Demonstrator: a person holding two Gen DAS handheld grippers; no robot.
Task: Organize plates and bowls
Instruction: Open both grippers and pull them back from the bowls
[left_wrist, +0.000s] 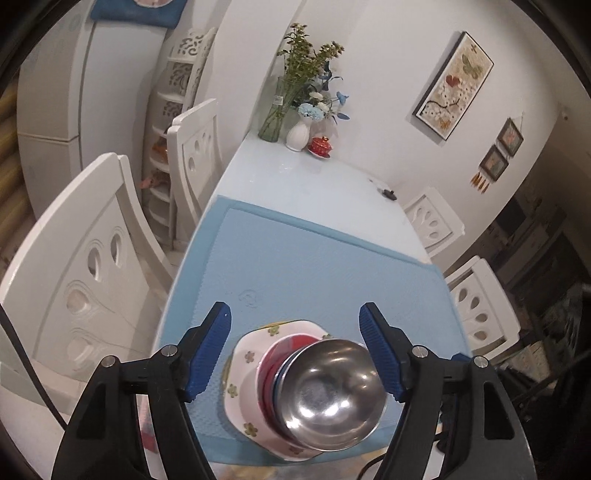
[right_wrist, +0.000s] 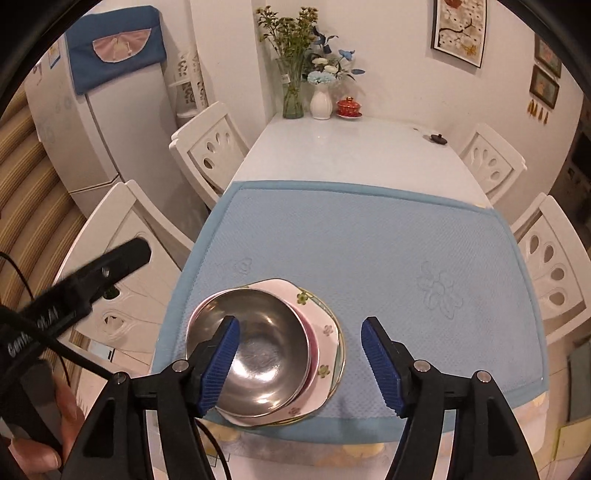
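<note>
A steel bowl (left_wrist: 332, 391) (right_wrist: 255, 350) tops a stack near the front edge of the blue mat (left_wrist: 314, 266) (right_wrist: 369, 251). Under it sit a red bowl (left_wrist: 267, 365) and a blue one, then a white flowered plate (left_wrist: 243, 369) (right_wrist: 325, 332), with a further plate rim beneath it in the right wrist view. My left gripper (left_wrist: 295, 321) hangs open above the stack, its blue pads clear of the dishes. My right gripper (right_wrist: 301, 328) is open too, over the stack's right side, touching nothing. The left gripper's black body (right_wrist: 92, 280) and the hand (right_wrist: 37, 443) holding it show at the left.
White chairs (left_wrist: 92, 266) (right_wrist: 546, 266) line both sides of the table (left_wrist: 295, 177) (right_wrist: 351, 147). At the far end stand a glass vase of flowers (left_wrist: 280, 110) (right_wrist: 293, 92), a white vase (right_wrist: 320, 101) and a red lidded cup (left_wrist: 320, 144) (right_wrist: 349, 106). A fridge (right_wrist: 122, 110) stands left.
</note>
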